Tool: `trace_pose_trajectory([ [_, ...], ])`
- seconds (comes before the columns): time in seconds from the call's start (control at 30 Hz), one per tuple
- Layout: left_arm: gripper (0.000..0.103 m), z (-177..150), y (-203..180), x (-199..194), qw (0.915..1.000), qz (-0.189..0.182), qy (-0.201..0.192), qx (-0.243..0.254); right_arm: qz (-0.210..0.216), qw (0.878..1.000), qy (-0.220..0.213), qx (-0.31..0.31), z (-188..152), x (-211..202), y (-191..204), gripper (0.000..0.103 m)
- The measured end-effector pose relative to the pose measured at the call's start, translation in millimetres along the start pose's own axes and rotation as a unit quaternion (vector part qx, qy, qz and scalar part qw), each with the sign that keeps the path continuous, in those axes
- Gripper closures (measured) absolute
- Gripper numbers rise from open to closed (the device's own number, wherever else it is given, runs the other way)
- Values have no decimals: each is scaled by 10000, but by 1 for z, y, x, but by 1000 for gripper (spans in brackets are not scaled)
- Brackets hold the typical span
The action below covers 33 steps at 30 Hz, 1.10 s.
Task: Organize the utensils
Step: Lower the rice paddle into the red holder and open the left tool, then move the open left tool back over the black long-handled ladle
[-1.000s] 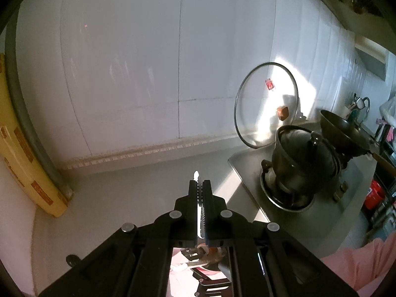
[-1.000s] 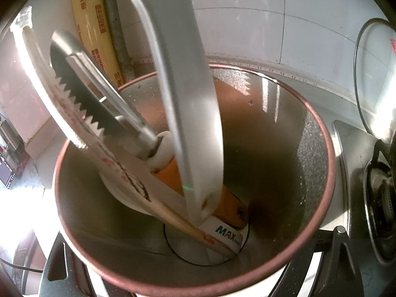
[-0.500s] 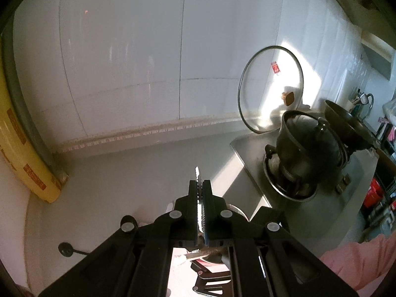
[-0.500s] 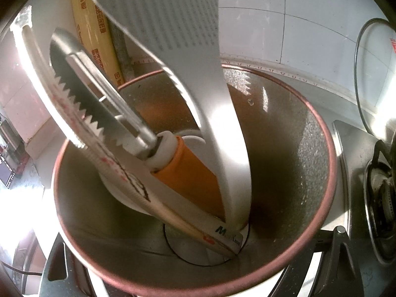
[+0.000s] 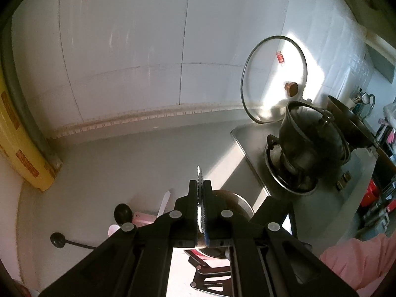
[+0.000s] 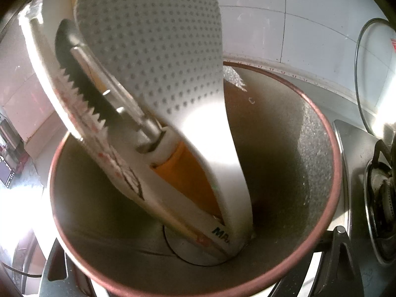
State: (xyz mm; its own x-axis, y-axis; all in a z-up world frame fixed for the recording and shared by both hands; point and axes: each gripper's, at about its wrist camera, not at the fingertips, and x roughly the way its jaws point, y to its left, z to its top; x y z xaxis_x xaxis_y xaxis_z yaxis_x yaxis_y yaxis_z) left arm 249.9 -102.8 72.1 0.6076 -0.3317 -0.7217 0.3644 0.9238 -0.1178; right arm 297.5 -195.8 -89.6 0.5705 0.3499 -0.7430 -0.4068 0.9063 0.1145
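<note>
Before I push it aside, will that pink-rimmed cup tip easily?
Likely top-heavy: the rice paddle, peeler and serrated knife lean one way, well above the cup rim. Its base looks narrower than its mouth, so it may tip. Push low.

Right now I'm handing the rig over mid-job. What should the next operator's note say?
Left tongs: shut on the white rice paddle, whose handle end is down inside the utensil holder, about at the bottom.
Right tongs: shut on the holder, one finger on each side.
Done: orange-handled peeler and white serrated utensil lean in the holder.
Left: release the paddle. After that, probably fetch the black spoon and white utensil lying on the counter.
</note>
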Motion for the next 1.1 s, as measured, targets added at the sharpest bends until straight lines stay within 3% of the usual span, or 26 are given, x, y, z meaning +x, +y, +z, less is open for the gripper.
trace_pose_trajectory([
  [0.27,99,-3,3,-1,9999,19,41,-90,3,10000,0,-6,0,0,1,11],
  [0.63,95,-1,23,-30,9983,118,-335,-462,1,10000,2,-8,0,0,0,11],
  [0.67,93,-2,26,-34,9978,158,-386,-510,3,10000,1,-7,0,0,1,11],
  [0.73,78,-3,33,-40,9967,278,-465,-600,3,10000,2,-7,1,0,0,11],
  [0.87,65,-10,50,-53,9934,501,-612,-836,3,10000,1,-12,1,0,1,11],
  [0.93,50,-17,63,-58,9904,640,-655,-1034,-4,10000,-7,-12,1,0,0,10],
  [1.0,44,-24,76,-60,9870,818,-642,-1225,0,10000,-22,-8,0,-1,0,10],
  [1.1,42,-38,99,-62,9801,1024,-594,-1593,-5,10000,-26,-7,-2,-4,-2,10],
])
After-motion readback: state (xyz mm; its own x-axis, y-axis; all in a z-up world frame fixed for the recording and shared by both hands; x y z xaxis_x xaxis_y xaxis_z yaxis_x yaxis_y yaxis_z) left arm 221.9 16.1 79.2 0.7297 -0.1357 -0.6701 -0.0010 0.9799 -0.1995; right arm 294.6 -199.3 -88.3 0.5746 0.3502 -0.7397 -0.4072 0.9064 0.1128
